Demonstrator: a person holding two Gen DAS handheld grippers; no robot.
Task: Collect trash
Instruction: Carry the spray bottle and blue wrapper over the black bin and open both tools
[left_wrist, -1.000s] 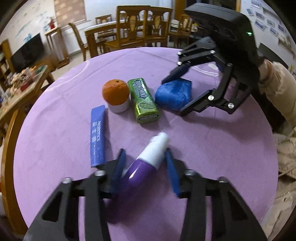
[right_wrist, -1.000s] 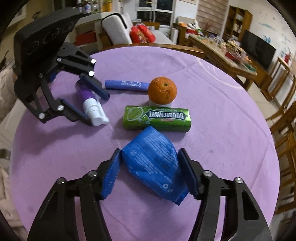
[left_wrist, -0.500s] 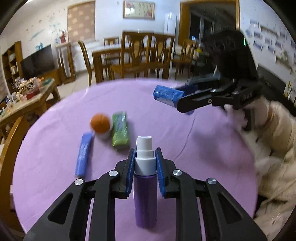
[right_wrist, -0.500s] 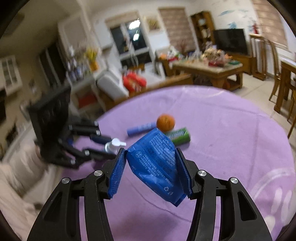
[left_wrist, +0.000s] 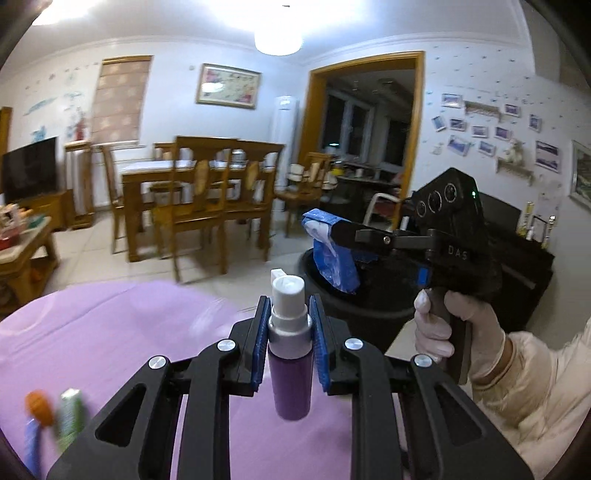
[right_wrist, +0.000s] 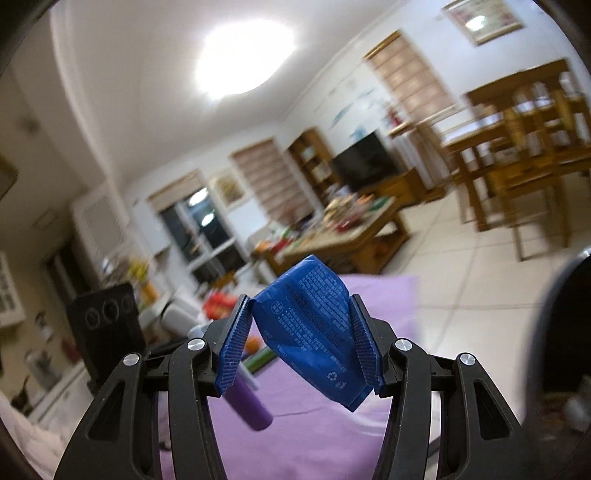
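The left gripper (left_wrist: 287, 334) fingers hold a purple spray bottle (left_wrist: 290, 363) above the tabletop (left_wrist: 110, 332); the right gripper (right_wrist: 301, 349) fingers hold a blue packet (right_wrist: 314, 328).

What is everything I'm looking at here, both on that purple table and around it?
spray bottle: one, purple with white cap, clamped in the left tool
packet: one, blue crinkled, clamped in the right tool
bin: one, black, on the floor beyond the table, below the packet
orange: one, orange, blurred at the table's near left
gum pack: one, green, beside the orange
tablecloth: one, purple, covering the table
dining chairs: several, wooden, by the far table
television: one, black, far left
left tool: one, black, blue pads
right tool: one, black, blue pads
gloved hand: one, white, gripping the right tool's handle
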